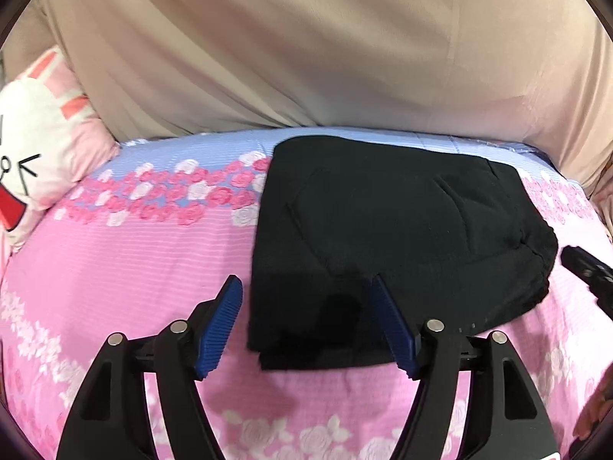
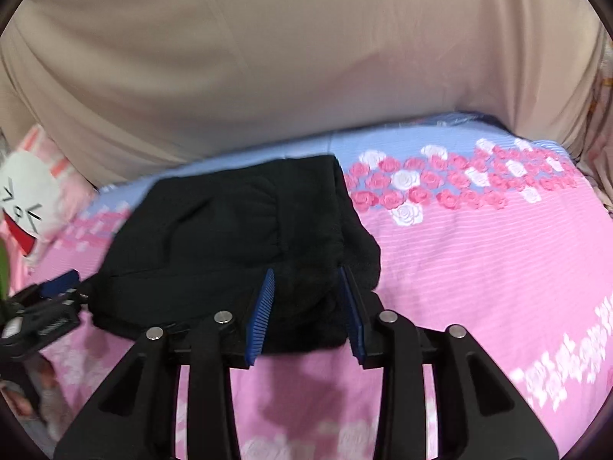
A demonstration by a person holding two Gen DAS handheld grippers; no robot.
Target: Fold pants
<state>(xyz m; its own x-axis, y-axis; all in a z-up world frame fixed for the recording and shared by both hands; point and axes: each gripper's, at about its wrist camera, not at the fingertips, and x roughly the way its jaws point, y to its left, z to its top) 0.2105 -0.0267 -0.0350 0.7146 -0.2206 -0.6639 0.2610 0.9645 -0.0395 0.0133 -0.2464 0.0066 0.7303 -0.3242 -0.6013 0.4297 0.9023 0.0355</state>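
— Black fabric first: the pants [image 1: 383,230] lie folded into a thick, roughly square bundle on the bed [image 1: 115,260], straight ahead of both grippers; soft knit, matte, with a gathered elastic edge bulging toward the right side.

— Where do the grippers stand against it?

— The left gripper [image 1: 306,287] has its ribbed blue pads spread wide; the bundle's near left corner sits between them, but neither pad presses the cloth, so I read it as apart and holding nothing. The right gripper [image 2: 306,280] has its pads narrower, set either side of the bundle's near right lump; the cloth fills the gap, yet whether the pads bite it or only flank it I cannot tell.

— And the long axis?

— Hard to call; the bundle runs a little longer away from the grippers than across them, with the stacked layers showing at the near edge. Each gripper sits at its own near corner, so neither is clearly nearer.

— What does the next move turn on?

— My judgement: the fold looks close to finished, and any further tuck or press starts from that near edge, just beyond the pads. The sheet below is pink, striped, printed with roses, blue at the far side; a cartoon pillow [image 1: 34,161] lies off to the left, well apart.
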